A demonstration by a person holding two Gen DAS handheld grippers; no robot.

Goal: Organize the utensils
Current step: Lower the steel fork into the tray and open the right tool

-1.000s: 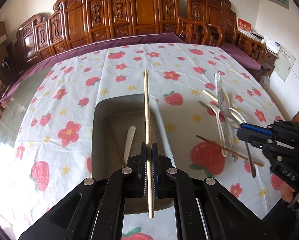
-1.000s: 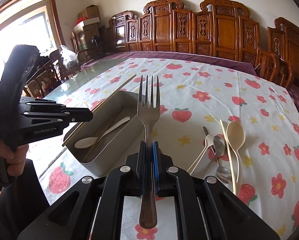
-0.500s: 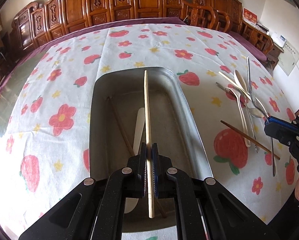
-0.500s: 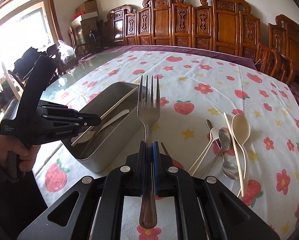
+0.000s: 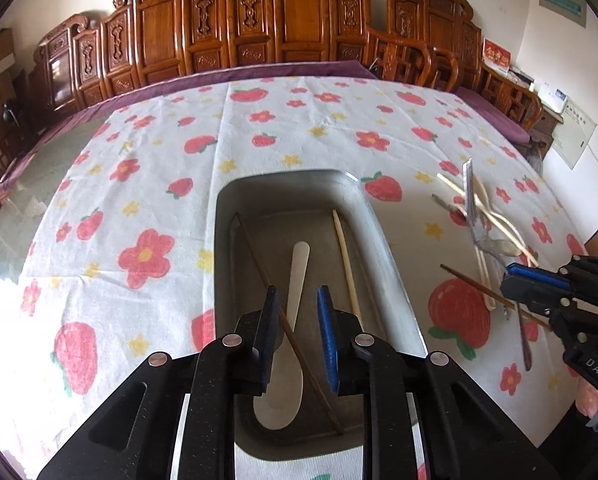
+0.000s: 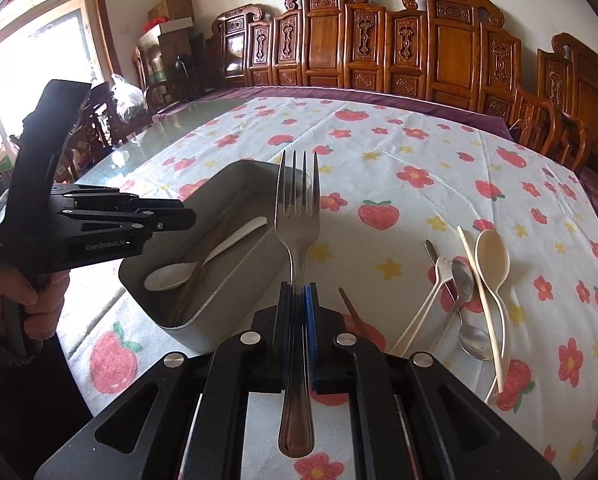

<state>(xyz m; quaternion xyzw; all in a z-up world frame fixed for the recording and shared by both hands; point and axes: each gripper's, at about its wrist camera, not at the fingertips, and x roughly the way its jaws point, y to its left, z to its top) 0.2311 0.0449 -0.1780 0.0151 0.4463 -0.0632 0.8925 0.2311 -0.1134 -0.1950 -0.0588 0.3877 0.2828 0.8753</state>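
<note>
My left gripper (image 5: 298, 296) hangs over the metal tray (image 5: 387, 248), its jaws opening and gripping nothing. In the tray lie a pale chopstick (image 5: 347, 260) along the right wall, a dark chopstick (image 5: 259, 268) lying diagonally, and a white spoon (image 5: 297, 280). My right gripper (image 6: 299, 292) is shut on a steel fork (image 6: 298, 208), tines pointing forward, just right of the tray (image 6: 227, 312). In the right wrist view the left gripper (image 6: 171, 216) shows over the tray's near end.
Loose utensils lie on the strawberry cloth right of the tray: a cream spoon (image 6: 493, 256), a metal spoon (image 6: 465, 280), a pale chopstick (image 6: 483, 300), a white fork (image 6: 431, 292) and a dark chopstick (image 5: 479, 286). Carved wooden chairs (image 5: 295, 20) line the far edge.
The left jaws have parted and the pale chopstick they held now lies in the tray by its right wall. The right gripper still holds the fork, shifted slightly toward the tray.
</note>
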